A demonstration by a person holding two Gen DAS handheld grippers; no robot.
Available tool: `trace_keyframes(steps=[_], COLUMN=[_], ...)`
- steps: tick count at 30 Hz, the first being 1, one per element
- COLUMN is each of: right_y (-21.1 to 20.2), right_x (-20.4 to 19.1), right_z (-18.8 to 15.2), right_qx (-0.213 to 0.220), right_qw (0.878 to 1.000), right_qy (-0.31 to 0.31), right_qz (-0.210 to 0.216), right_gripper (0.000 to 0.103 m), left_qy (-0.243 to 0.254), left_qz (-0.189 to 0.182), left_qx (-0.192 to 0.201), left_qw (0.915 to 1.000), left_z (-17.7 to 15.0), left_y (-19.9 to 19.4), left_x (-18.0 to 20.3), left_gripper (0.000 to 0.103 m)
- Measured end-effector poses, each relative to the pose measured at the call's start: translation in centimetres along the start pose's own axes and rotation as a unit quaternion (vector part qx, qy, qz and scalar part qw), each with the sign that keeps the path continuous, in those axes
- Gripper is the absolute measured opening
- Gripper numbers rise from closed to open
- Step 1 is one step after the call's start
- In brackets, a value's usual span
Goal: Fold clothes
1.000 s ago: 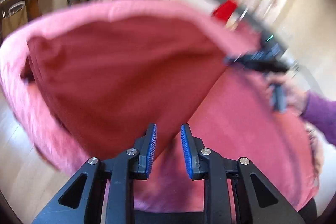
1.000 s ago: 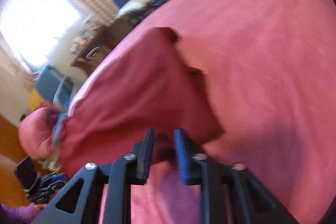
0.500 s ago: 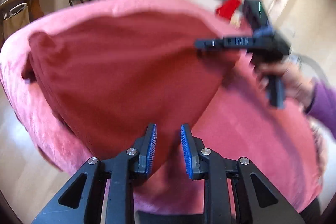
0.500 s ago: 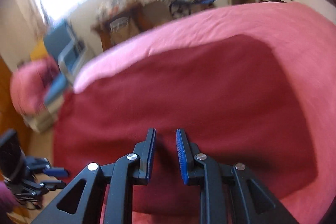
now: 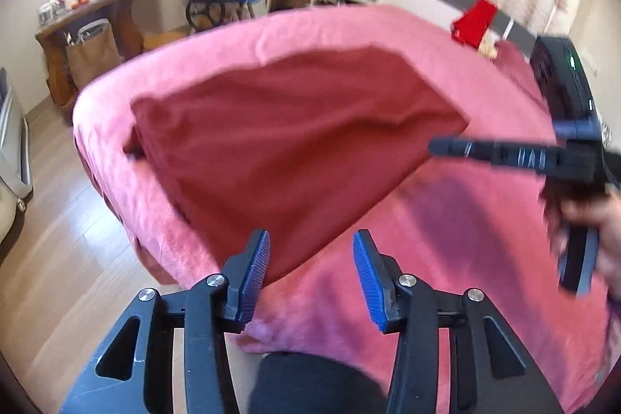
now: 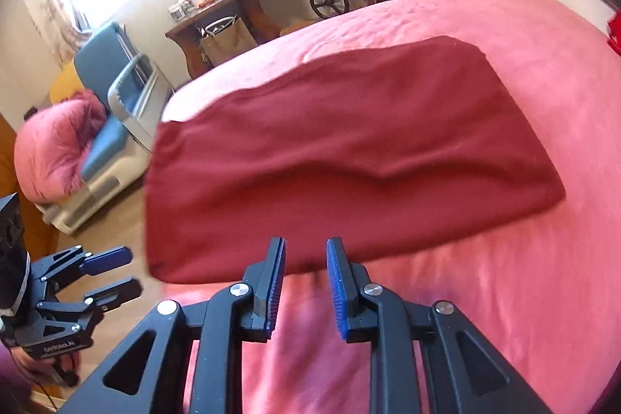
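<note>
On the pink bed cover (image 6: 504,72) lies one dark red garment (image 6: 349,158), folded into a flat rectangle with a long crease running across it, and nothing is gripping it. Over on the left, the left gripper (image 5: 310,274) hangs just above the near edge of the bed, its two blue-padded fingers (image 5: 254,272) spread wide with only air between them; the garment's near corner sits just beyond the tips, apart from them. From the right wrist view that same gripper (image 6: 104,272) shows at the far left edge, off the side of the bed above the wooden floor (image 5: 58,258), jaws parted, a hand wrapped round its handle below. Moving to the middle, the garment (image 5: 291,150) stretches across the cover, one short end near the bed's left edge. Further right, the right gripper (image 6: 304,282) hovers over the cover just short of the garment's near long edge, its two blue pads (image 6: 337,286) set a moderate gap apart, narrower than the left pair, clasping nothing. In the left wrist view it (image 5: 446,147) appears side-on and blurred, its tips at the garment's right corner; whether they touch the cloth, I cannot tell. A hand (image 5: 597,231) holds its grip. Count: two grippers, one folded garment, and one bright red item (image 5: 475,22) at the far end of the bed.
</note>
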State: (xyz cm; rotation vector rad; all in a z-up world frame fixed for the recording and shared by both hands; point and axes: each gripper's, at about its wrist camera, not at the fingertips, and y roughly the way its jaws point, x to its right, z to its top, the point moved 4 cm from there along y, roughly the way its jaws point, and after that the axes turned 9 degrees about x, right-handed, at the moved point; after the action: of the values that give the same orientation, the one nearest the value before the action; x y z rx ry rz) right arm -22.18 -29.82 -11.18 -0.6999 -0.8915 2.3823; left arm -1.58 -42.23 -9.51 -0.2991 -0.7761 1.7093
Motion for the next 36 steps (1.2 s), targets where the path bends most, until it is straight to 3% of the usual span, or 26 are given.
trace_keyframes(steps=[1,5,11,14,18,21,27,36], right_y=[-1.0,-5.2,-9.2,-10.2,-11.4,-12.0,-13.4,-14.4], right_x=[-0.9,-4.4,-7.8,-8.4,-9.6,-10.5,-11.4,-11.2], right_z=[-0.1,0.2,1.2,1.2,1.1,0.8,0.3,0.0], right_qx=[0.001,0.018,0.033,0.035,0.051,0.064,0.091,0.105], right_qw=[1.000,0.999,0.997,0.995,0.987,0.984,0.975,0.972], right_qy=[-0.004,-0.029,-0.041,-0.031,-0.033,-0.036,-0.045,-0.038], right_qz=[-0.001,-0.023,-0.062,-0.092,-0.146,-0.162,-0.196,-0.206], right_gripper=[0.023,0.023,0.025,0.028,0.035,0.037,0.040,0.042], left_qy=[0.004,0.016,-0.018,-0.028,-0.045,-0.056,-0.047,-0.050], left_qz=[0.008,0.057,0.106,0.137,0.165,0.180,0.211,0.215], left_qx=[0.004,0.016,0.038,0.049,0.027,0.009,0.012,0.011], left_qw=[1.0000,0.9981,0.9934,0.9890,0.9849,0.9821,0.9764,0.9753], left_z=[0.7,3.8,6.6,6.7,6.3,5.6,4.7,4.4], left_y=[-0.2,-1.3,-4.0,-5.4,-5.6,-5.7,-6.5,-6.9], left_x=[0.8,4.0,6.1,6.2,6.0,5.3,4.8,5.3], left_gripper=[0.057,0.066,0.077,0.078,0.078,0.078,0.078,0.078])
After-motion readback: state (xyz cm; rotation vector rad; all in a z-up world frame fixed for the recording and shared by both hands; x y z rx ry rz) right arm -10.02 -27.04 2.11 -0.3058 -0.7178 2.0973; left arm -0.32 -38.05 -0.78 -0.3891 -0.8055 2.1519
